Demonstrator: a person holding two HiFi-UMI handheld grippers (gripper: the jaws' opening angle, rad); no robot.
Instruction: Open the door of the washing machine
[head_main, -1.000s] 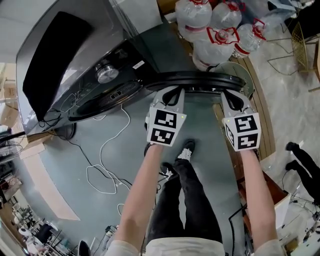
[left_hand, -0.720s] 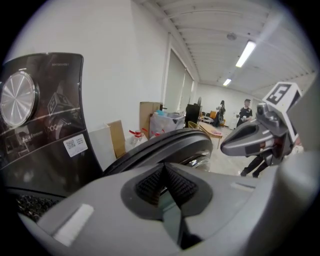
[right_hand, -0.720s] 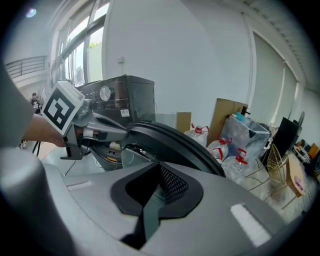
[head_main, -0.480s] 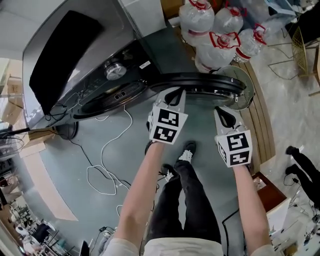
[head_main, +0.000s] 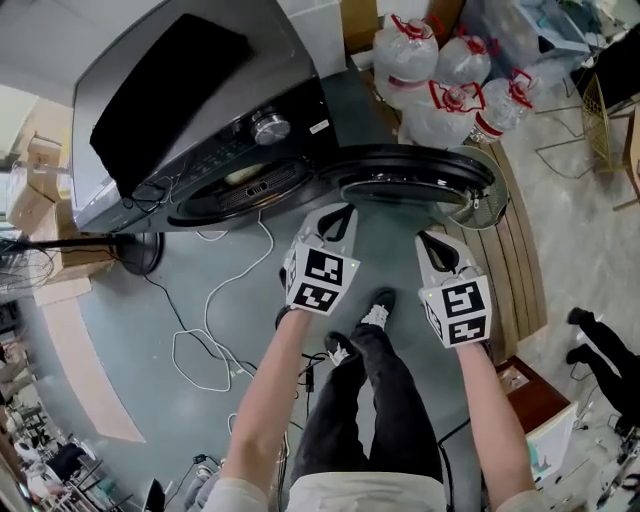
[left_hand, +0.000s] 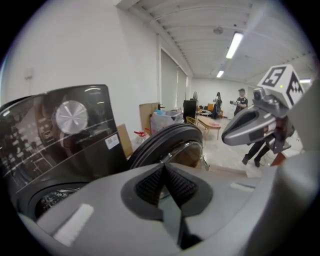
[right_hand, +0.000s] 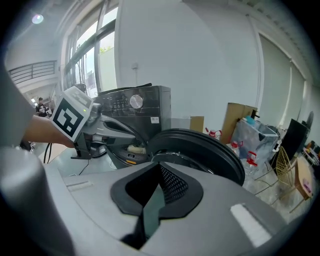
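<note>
Front-loading washing machine (head_main: 190, 110) whose round door (head_main: 410, 172) stands swung open, edge-on and running left to right just ahead of two empty grippers with clenched jaws: left gripper (head_main: 338, 214) nearer, by the hinge; right gripper (head_main: 432, 240) farther back.

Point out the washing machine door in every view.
Head view: door at upper centre, swung open and seen edge-on.
Left gripper view: door at centre, a dark ring, lower right of the knob.
Right gripper view: door right of centre, a dark ring, lower right of the knob.
Shared landmark: the silver knob.
</note>
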